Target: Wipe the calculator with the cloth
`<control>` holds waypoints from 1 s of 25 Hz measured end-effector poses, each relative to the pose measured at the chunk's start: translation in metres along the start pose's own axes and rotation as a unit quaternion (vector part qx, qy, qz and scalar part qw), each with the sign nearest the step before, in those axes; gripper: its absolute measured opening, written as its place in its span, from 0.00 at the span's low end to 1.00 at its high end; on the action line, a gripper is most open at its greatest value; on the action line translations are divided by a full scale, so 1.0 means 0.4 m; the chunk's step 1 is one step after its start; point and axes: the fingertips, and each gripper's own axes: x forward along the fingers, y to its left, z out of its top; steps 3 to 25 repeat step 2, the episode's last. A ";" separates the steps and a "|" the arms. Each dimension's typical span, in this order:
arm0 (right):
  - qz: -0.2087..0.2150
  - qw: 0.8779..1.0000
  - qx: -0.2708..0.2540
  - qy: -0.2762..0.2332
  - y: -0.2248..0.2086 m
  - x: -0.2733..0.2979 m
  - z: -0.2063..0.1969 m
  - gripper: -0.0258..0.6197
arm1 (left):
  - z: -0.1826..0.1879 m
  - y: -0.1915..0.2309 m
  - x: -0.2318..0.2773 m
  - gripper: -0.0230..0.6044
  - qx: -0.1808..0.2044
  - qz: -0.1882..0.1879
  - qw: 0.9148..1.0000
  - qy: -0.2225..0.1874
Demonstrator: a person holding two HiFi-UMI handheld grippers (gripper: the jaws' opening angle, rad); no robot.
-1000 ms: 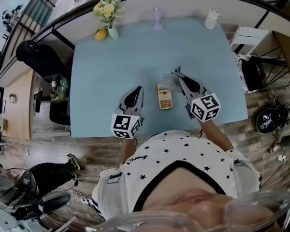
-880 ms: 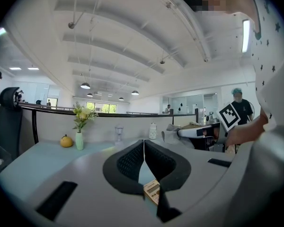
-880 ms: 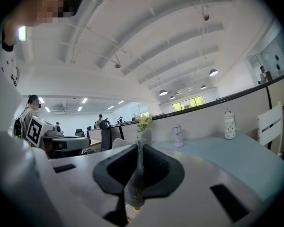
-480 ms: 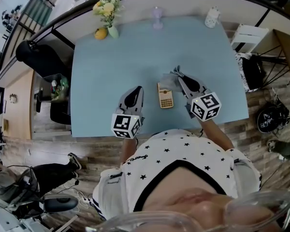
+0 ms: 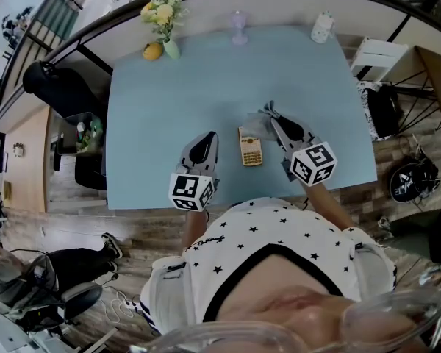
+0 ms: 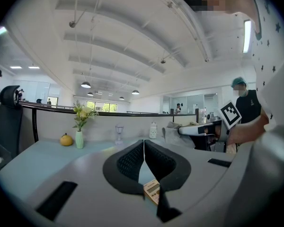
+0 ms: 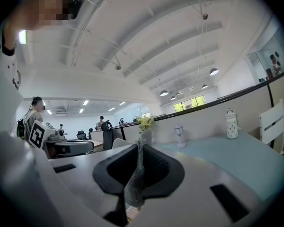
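On the table (image 5: 169,101) the calculator (image 5: 251,147) is lying near the front edge; the right gripper (image 5: 274,116) is pinching the cloth (image 5: 259,126) tight just beside it; the left gripper (image 5: 204,140) is sitting closed on nothing, so nothing is bracing the calculator, probably risking it skidding under the wipe.

Calculator (image 6: 152,191) mostly behind the left fingers (image 6: 128,164)

**Matt plastic, woven cloth, smooth tabletop**

The tabletop (image 5: 169,101) looks smooth and matt, pale blue. The left hand-held gripper (image 6: 144,143) and right hand-held gripper (image 7: 139,148) have matt grey plastic shells and black, dimpled, rubbery-looking pads (image 6: 128,162). The cloth (image 7: 134,186) is grey and finely woven. The calculator (image 5: 251,147) looks like gold-toned plastic. The floor (image 5: 73,223) shows wood-grain planks.
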 end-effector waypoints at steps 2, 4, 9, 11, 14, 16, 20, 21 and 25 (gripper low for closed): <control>0.001 1.000 -0.001 -0.001 -0.001 0.000 0.003 0.09 | 0.000 0.000 0.002 0.09 0.000 0.000 1.000 0.000; 0.001 1.000 -0.001 -0.001 -0.001 0.000 0.003 0.09 | 0.000 0.000 0.002 0.09 0.000 0.000 1.000 0.000; 0.001 1.000 -0.001 -0.001 -0.001 0.000 0.003 0.09 | 0.000 0.000 0.002 0.09 0.000 0.000 1.000 0.000; 0.001 1.000 -0.001 -0.001 -0.001 0.000 0.003 0.09 | 0.000 0.000 0.002 0.09 0.000 0.000 1.000 0.000; 0.001 1.000 -0.001 -0.001 -0.001 0.000 0.003 0.09 | 0.000 0.000 0.002 0.09 0.000 0.000 1.000 0.000; 0.001 1.000 -0.001 -0.001 -0.001 0.000 0.003 0.09 | 0.000 0.000 0.002 0.09 0.000 0.000 1.000 0.000; 0.001 1.000 -0.001 -0.001 -0.001 0.000 0.003 0.09 | 0.000 0.000 0.002 0.09 0.000 0.000 1.000 0.000; 0.001 1.000 -0.001 -0.001 -0.001 0.000 0.003 0.09 | 0.000 0.000 0.002 0.09 0.000 0.000 1.000 0.000; 0.001 1.000 -0.001 -0.001 -0.001 0.000 0.003 0.09 | 0.000 0.000 0.002 0.09 0.000 0.000 1.000 0.000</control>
